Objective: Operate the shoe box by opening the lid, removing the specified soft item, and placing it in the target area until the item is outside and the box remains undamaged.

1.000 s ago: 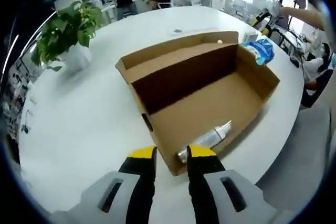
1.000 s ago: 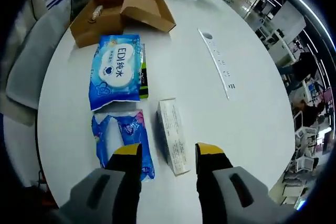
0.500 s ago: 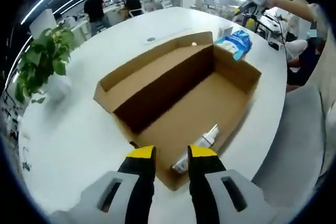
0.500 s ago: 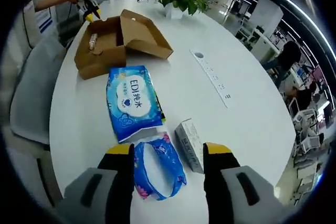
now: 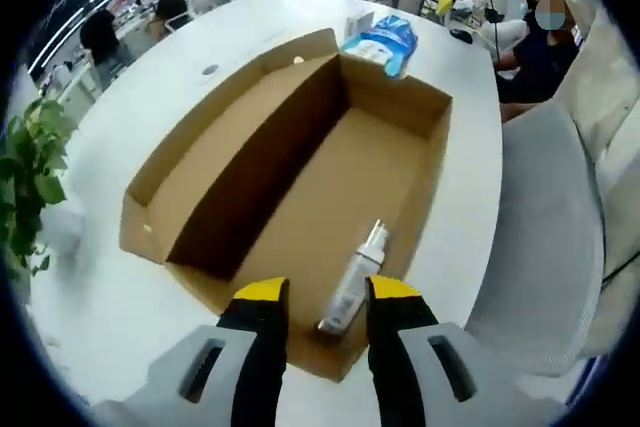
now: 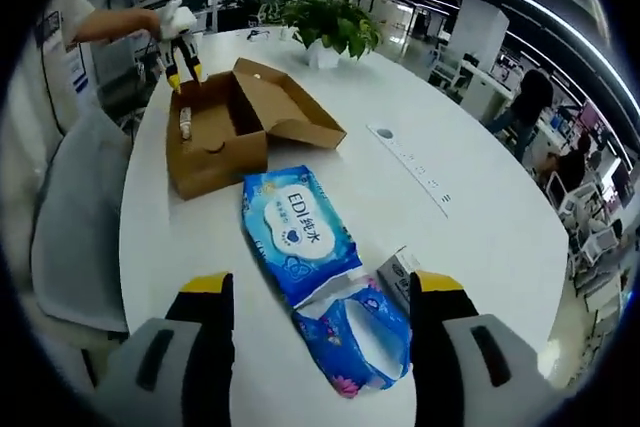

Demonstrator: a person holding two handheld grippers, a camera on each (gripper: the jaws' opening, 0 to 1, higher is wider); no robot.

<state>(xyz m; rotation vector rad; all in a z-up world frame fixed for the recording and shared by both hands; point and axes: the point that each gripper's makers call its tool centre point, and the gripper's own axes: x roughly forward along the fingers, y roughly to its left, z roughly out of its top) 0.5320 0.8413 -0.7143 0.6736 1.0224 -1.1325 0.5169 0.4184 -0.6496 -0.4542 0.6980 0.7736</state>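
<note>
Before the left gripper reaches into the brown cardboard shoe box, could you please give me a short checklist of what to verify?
1. Lid of the brown cardboard shoe box folded open: ok.
2. Small white spray bottle lying in the box, in front of the left gripper: ok.
3. Left gripper open, holding nothing: ok.
4. Box walls undamaged: ok as far as seen.
5. Right gripper open over the blue wipes packs: ok.
6. Bottle is the specified soft item: cannot tell.
</note>
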